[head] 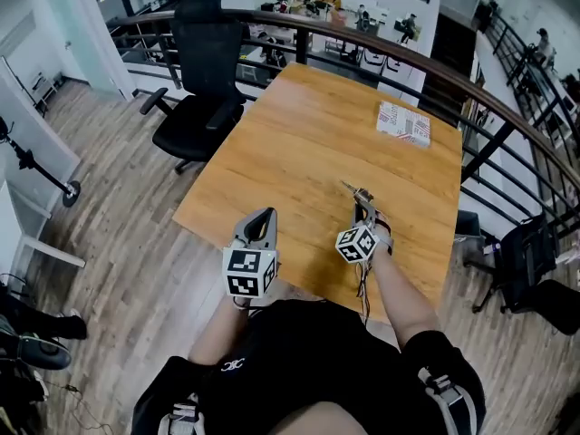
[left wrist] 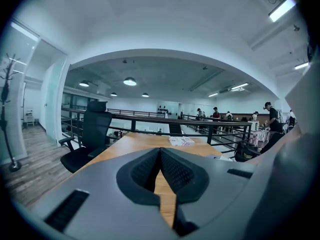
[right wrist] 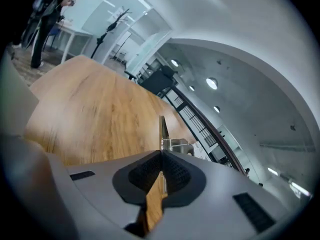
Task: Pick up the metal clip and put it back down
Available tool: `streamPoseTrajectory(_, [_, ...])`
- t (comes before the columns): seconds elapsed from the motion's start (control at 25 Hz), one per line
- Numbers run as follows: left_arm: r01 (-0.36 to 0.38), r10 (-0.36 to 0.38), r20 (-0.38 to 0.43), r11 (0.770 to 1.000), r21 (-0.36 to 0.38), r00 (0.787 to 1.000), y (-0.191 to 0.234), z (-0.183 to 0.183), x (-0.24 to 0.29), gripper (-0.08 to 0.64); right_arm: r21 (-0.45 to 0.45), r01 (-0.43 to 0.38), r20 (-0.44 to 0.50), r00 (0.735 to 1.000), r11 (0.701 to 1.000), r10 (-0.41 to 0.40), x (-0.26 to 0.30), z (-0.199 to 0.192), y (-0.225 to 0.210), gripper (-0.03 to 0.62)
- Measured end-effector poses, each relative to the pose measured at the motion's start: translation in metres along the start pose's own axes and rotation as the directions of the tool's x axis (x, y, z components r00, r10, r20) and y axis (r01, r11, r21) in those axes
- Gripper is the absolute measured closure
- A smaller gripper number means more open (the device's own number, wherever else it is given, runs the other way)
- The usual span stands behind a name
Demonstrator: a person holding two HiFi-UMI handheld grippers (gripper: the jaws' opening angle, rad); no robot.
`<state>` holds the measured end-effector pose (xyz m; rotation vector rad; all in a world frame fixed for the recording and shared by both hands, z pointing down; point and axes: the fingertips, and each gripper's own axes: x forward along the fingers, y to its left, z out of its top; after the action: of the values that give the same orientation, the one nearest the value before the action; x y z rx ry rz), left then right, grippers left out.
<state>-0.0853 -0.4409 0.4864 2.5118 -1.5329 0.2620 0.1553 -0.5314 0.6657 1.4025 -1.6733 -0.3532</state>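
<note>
Right claw (head: 364, 210): clamped on the rear end of the thin silvery metal clip (head: 352, 190), with the jaws almost together.
Clip place: it juts out past the claw tips, over the near part of the light-brown wooden desk (head: 299, 143). Whether it touches the desk cannot be told.
Long axis: in line with the claw, pointing away from the desk's near edge.
Left claw (head: 263, 216): closed and empty at the desk's near edge, farther from the clip than the right.
Next, judged: lower the clip onto the desk, then part the jaws.

No text is legible. Flat packet (head: 403, 122), far right on the desk (head: 299, 152): red print, too small to read. Cubes of left gripper (head: 263, 216) and right gripper (head: 362, 199): black-and-white square markers only.
</note>
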Motion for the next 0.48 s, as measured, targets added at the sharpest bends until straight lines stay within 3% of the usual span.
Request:
streamPoseTrajectory(0.2, [-0.025,0.025,-0.002,1.0,-0.01,1.0,0.007,0.001,-0.009,0.546,-0.148,-0.065,-0.058,0.997,0.987,0.057,0.014,-0.018,0.028,0.565])
streamPoseTrajectory(0.36, [-0.022,0.022,-0.003,1.0,-0.008,1.0,0.006,0.0,-0.012,0.546,-0.243,-0.079,-0.096,0.994,0.967,0.057,0.02,-0.031,0.043,0.566])
streamPoseTrajectory(0.48, [-0.016,0.016,-0.003,1.0,-0.009,1.0,0.005,-0.001,-0.015,0.546,-0.259,-0.113,-0.133,0.988,0.959,0.08,0.024,-0.042,0.057,0.558])
